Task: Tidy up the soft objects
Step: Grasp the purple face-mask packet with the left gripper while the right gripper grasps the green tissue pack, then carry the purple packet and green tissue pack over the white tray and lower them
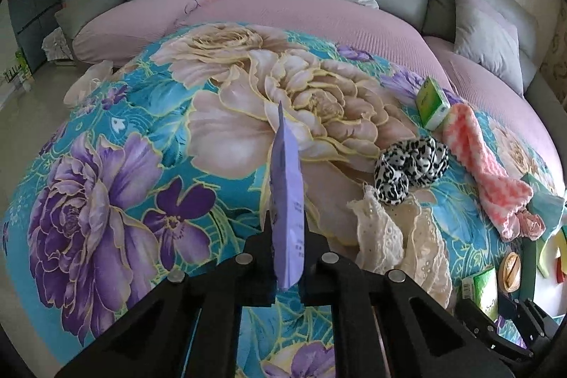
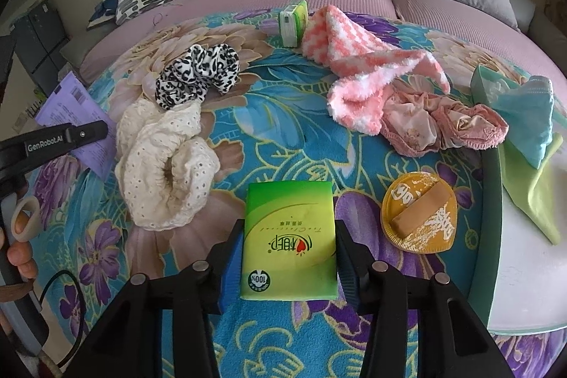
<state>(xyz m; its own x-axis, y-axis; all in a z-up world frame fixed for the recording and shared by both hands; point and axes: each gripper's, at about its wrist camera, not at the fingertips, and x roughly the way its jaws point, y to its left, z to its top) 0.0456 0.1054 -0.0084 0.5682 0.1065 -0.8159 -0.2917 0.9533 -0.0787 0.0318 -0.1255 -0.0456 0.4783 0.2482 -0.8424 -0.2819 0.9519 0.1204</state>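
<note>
Two grippers work over a floral blanket (image 2: 283, 116) spread across a bed. In the left wrist view, the left gripper (image 1: 287, 275) sits at the bottom centre of the frame, its jaws pinched nearly together on a thin lilac packet (image 1: 287, 201), which stands on edge and rises toward the middle of the picture. In the right wrist view the same packet appears at the left edge, lying against the blanket under the black finger.

The right gripper (image 2: 287, 257) fills the bottom centre of its own view. Its jaws stand partly open, one on each side of a green tissue pack (image 2: 288, 236) that lies flat on the blanket; whether the pads actually press on its sides I cannot tell.

Left of the pack lies a cream lace scrunchie (image 2: 164, 165), with a black-and-white spotted scrunchie (image 2: 196, 77) just above it, the two touching. In the upper centre a second, smaller tissue pack (image 2: 292, 22) rests beside a pink-and-white fluffy cloth (image 2: 358, 73). A pink satin scrunchie (image 2: 443, 126) touches that cloth's lower end. An orange round packet (image 2: 418, 218) sits right of the held pack. At the right edge, a pale blue cloth (image 2: 531, 116) and a lime-green cloth (image 2: 531, 197) drape over a white-topped surface (image 2: 531, 271).
</note>
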